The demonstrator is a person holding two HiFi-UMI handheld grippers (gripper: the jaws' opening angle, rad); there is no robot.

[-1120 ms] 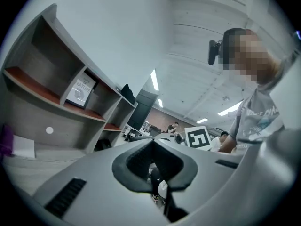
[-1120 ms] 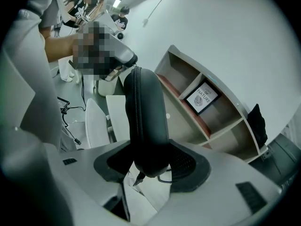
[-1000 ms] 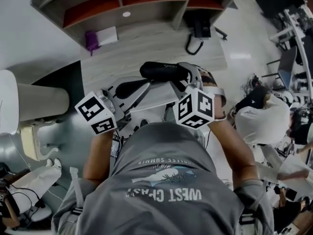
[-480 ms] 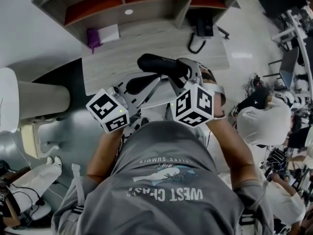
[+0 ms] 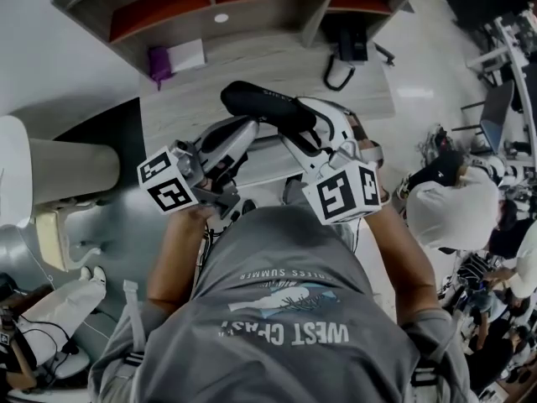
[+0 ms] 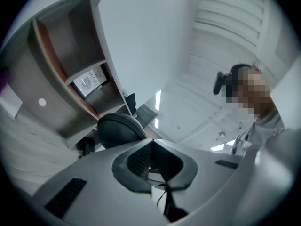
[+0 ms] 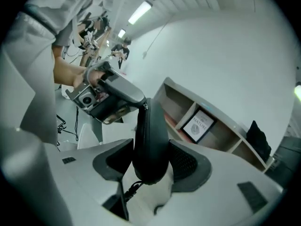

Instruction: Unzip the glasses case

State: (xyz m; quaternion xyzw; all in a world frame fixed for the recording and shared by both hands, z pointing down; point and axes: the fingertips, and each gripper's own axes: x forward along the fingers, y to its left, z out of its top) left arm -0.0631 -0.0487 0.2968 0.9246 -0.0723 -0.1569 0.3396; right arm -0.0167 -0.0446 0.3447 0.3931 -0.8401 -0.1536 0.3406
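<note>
Black oval zip-up glasses case [image 5: 268, 107] is held in the air over the near edge of the pale wood-grain bench [image 5: 252, 65], lying roughly along that edge. Right claw [image 7: 150, 168] is clamped across one end of the case, one pad on each shell, zipper [image 7: 139, 126] facing its camera. Left claw [image 6: 150, 165] is closed, pads together, tip set at the case's other end. Whether anything is pinched there can't be told.
</note>
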